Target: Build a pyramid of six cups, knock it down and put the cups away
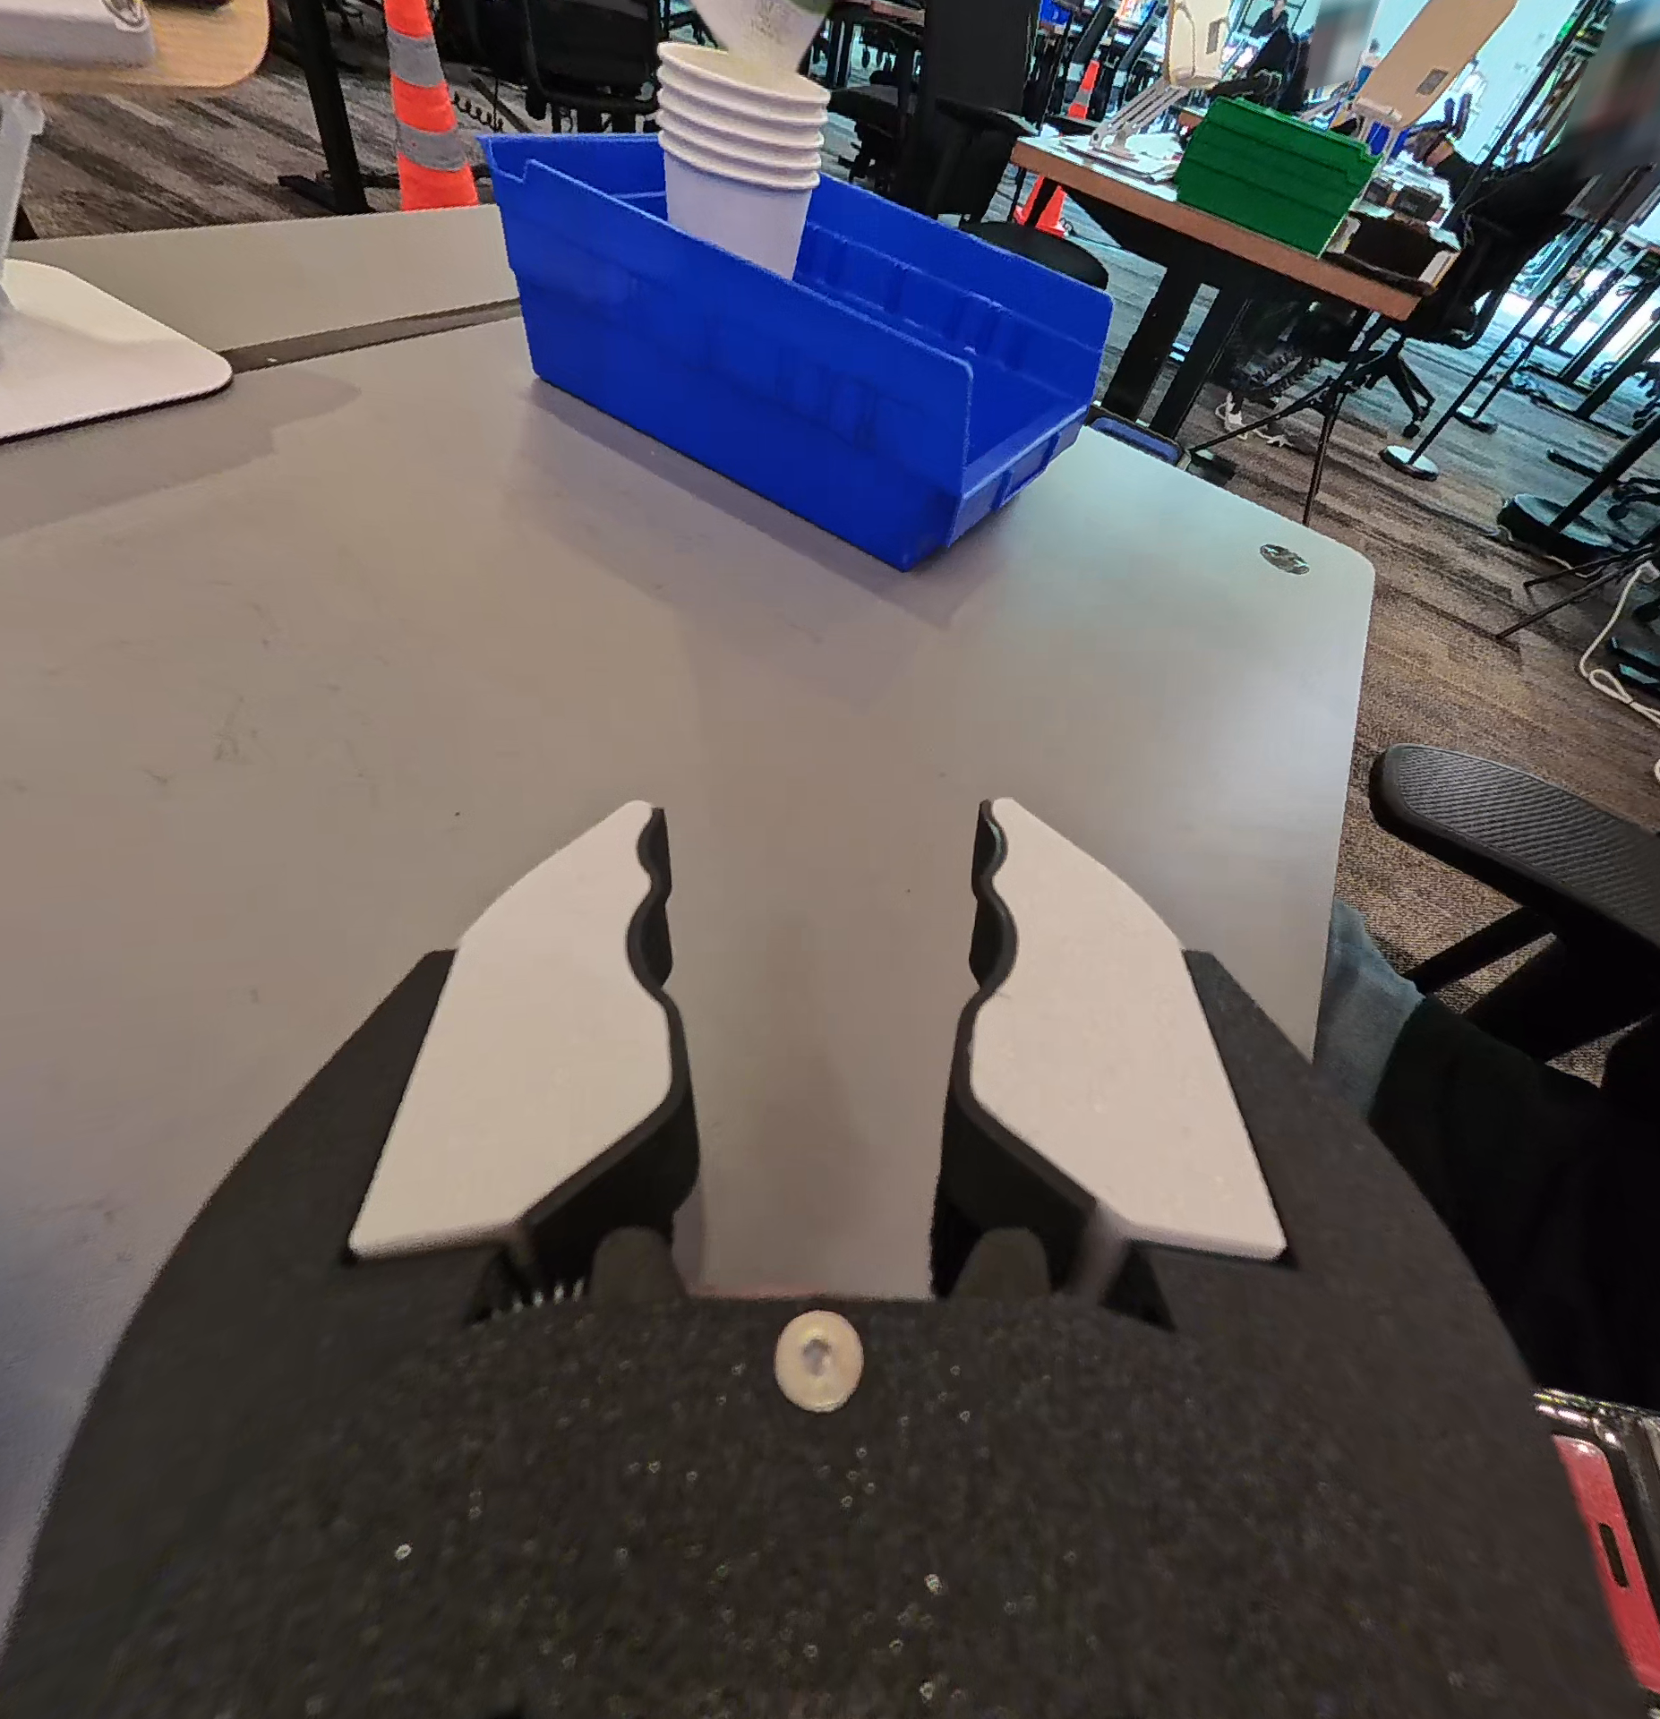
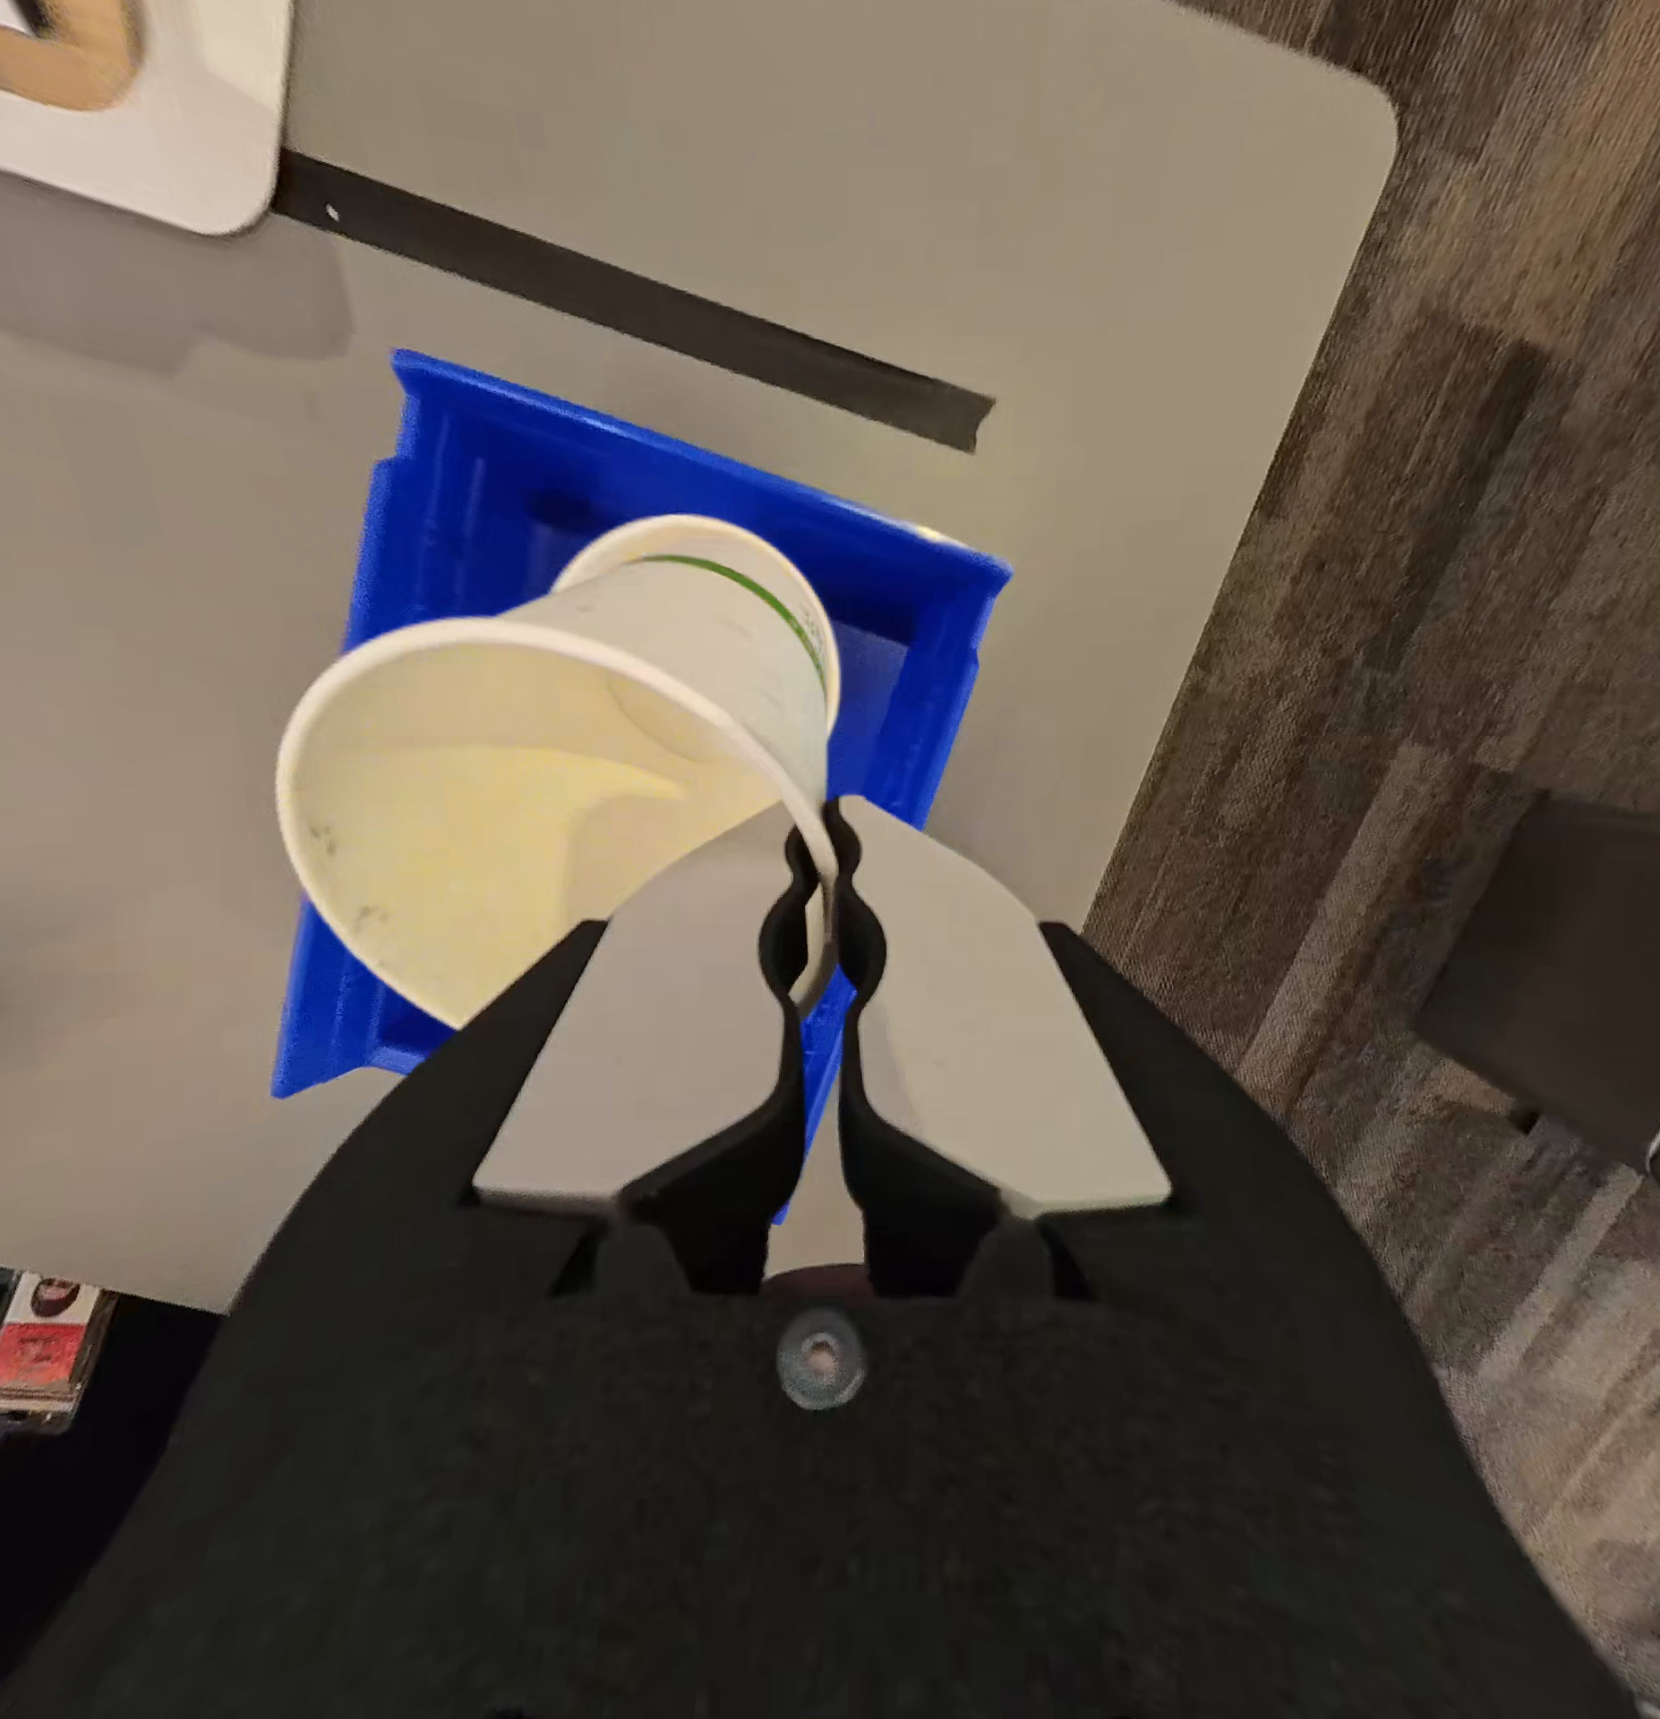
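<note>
The task looks nearly finished. A nested stack [image 1: 743, 149] stands in the bin [image 1: 808, 391] near the desk's [image 1: 436, 651] far right corner. The right gripper [image 2: 831, 819] pinches the last cup's [image 2: 566, 744] rim above the bin. The left gripper [image 1: 819, 828] hangs open and empty.

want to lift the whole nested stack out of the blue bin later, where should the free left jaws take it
Grip the stack of white paper cups around the wall of the lowest cup, just below the layered rims, coming from the side above the blue bin wall. The stack leans, so tilt the left gripper to match.
</note>
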A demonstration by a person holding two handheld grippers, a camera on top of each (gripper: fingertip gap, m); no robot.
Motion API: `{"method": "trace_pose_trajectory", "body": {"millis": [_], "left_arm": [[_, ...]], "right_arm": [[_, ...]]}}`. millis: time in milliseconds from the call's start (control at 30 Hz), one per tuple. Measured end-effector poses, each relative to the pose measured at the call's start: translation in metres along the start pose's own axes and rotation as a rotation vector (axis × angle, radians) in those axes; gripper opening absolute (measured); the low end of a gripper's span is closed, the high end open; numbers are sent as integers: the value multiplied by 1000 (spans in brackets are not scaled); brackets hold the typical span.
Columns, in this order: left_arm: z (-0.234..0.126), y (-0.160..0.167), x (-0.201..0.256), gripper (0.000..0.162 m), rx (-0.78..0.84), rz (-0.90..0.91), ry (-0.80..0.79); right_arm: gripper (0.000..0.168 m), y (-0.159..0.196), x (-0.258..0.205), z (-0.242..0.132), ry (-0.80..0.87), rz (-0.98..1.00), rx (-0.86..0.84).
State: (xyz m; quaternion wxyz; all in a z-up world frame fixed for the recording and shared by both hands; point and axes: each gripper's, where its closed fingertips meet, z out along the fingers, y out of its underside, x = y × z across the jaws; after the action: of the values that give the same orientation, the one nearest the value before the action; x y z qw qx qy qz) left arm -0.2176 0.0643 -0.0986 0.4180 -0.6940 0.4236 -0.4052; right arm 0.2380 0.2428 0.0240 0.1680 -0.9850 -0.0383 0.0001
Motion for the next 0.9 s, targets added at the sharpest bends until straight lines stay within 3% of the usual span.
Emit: {"method": "trace_pose_trajectory", "body": {"millis": [200,400,600,667,767,900], "left_arm": [[1,5,-5,62,-14,-12,-2],[1,7,-8,62,-19,-23,-2],[2,8,-7,62,-23,-24,3],[1,6,-6,62,-14,-19,-2],[-3,-1,-7,62,11,-11,-21],[-13,-17,-10,62,72,-7,-78]], "right_arm": [[3,-1,9,43,21,-29,-91],[29,-8,13,78,136,-126,-109],[39,-14,13,74,213,-198,-50],[39,-22,2,51,207,-218,60],[41,-28,-40,-7,140,-231,386],[50,18,-103,-68,7,-202,775]]}}
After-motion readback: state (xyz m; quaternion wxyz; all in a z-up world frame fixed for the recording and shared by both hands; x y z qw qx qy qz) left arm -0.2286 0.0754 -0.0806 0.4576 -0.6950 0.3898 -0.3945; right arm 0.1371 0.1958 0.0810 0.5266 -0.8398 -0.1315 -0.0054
